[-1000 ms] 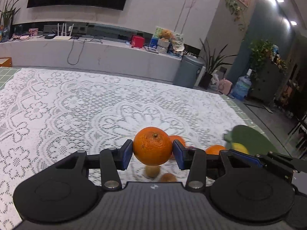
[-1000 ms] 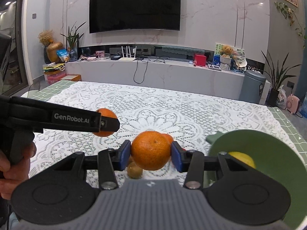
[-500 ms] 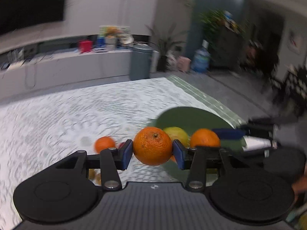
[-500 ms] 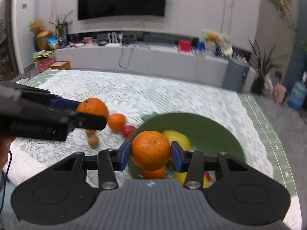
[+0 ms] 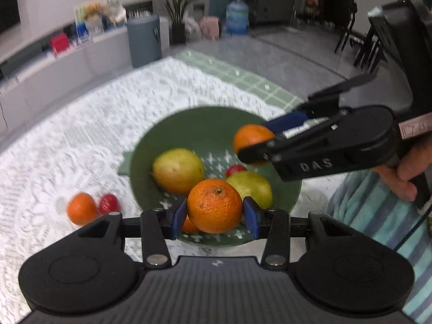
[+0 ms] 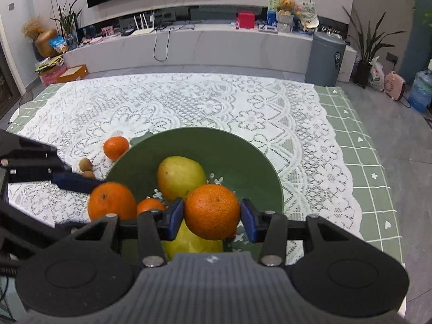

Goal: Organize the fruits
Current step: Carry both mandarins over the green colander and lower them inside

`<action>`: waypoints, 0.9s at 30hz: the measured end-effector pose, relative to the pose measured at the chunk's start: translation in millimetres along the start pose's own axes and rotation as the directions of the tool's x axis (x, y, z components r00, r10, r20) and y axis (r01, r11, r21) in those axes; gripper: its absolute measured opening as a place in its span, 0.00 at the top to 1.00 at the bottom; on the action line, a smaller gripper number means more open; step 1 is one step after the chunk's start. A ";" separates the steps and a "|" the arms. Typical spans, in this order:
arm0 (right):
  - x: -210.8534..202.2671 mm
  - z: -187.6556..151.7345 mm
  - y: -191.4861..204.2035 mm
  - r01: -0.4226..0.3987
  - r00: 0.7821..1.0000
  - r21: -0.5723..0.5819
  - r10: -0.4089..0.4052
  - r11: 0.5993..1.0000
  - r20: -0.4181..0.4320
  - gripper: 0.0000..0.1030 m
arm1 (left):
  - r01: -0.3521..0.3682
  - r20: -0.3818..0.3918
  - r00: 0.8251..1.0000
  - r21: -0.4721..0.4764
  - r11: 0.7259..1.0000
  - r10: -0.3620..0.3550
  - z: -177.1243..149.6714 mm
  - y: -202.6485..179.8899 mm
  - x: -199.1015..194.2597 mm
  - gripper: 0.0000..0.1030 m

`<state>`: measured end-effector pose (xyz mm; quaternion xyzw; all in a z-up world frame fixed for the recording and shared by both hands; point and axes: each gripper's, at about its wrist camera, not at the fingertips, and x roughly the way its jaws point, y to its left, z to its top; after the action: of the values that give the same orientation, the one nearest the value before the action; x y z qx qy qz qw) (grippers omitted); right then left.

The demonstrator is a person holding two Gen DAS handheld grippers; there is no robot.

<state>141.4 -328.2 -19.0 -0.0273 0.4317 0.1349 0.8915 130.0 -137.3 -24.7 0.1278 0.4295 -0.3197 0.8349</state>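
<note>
The left tool [image 5: 215,217] and the right tool [image 6: 212,218] each grip an orange – both above the green bowl [image 6: 243,148] on the lace-covered desk [image 6: 189,102]

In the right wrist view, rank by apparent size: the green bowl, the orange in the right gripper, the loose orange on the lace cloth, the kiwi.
1. green bowl
2. orange in the right gripper, though it is nearest the camera, so it looks bigger than it really is
3. loose orange
4. kiwi
</note>
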 end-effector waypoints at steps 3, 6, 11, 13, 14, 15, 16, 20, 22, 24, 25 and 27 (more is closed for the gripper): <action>15.8 4.9 -3.2 0.011 1.000 -0.003 -0.011 1.000 -0.011 0.58 | 0.016 -0.058 0.998 -0.033 0.999 -0.017 4.6 5.8 12.6 0.50; 30.2 7.2 -7.9 -0.004 1.000 0.020 0.005 1.000 -0.026 0.58 | 0.018 -0.105 0.994 -0.033 0.999 -0.022 8.7 7.0 22.3 0.50; 48.1 8.7 -10.8 -0.016 0.999 0.045 0.018 0.999 -0.048 0.58 | 0.026 -0.180 0.983 -0.046 0.999 -0.034 14.4 8.5 38.8 0.50; 52.3 9.4 -10.2 -0.026 0.998 0.044 0.028 0.999 -0.055 0.58 | 0.020 -0.198 0.980 -0.035 0.999 -0.026 15.5 8.9 43.6 0.50; 54.9 9.3 -10.2 -0.027 0.998 0.043 0.030 0.999 -0.060 0.58 | 0.021 -0.209 0.977 -0.031 0.999 -0.027 15.8 9.5 46.3 0.50; 57.7 9.4 -10.3 -0.027 0.997 0.043 0.030 0.999 -0.066 0.58 | 0.024 -0.221 0.975 -0.029 0.999 -0.030 16.0 10.2 48.7 0.50; 61.0 9.1 -10.9 -0.025 0.997 0.046 0.029 0.999 -0.077 0.58 | 0.025 -0.231 0.973 -0.028 0.999 -0.031 16.1 10.5 51.3 0.50; 64.2 9.2 -8.6 -0.018 0.997 0.029 0.020 0.999 -0.075 0.57 | 0.023 -0.251 0.968 -0.019 1.000 -0.027 16.1 9.0 60.0 0.50; 64.6 8.5 -5.9 -0.007 0.997 0.012 0.008 1.000 -0.076 0.57 | 0.024 -0.253 0.967 -0.019 1.000 -0.028 16.2 7.8 62.9 0.50; 65.2 7.3 -3.3 0.005 0.997 -0.005 -0.005 1.000 -0.078 0.57 | 0.021 -0.259 0.965 -0.011 1.000 -0.023 16.9 7.3 65.6 0.50; 65.3 7.1 -2.8 0.007 0.997 -0.008 -0.008 1.000 -0.078 0.57 | 0.017 -0.260 0.966 -0.002 1.000 -0.017 16.6 6.6 66.2 0.50; 65.1 6.9 -3.1 0.007 0.997 -0.007 -0.007 1.000 -0.077 0.57 | 0.012 -0.258 0.966 0.009 1.000 -0.009 16.1 5.7 66.4 0.49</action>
<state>186.0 -315.9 -65.5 -0.0370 0.4653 0.1321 0.8745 172.2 -168.9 -68.5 0.1704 0.5335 -0.3070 0.7694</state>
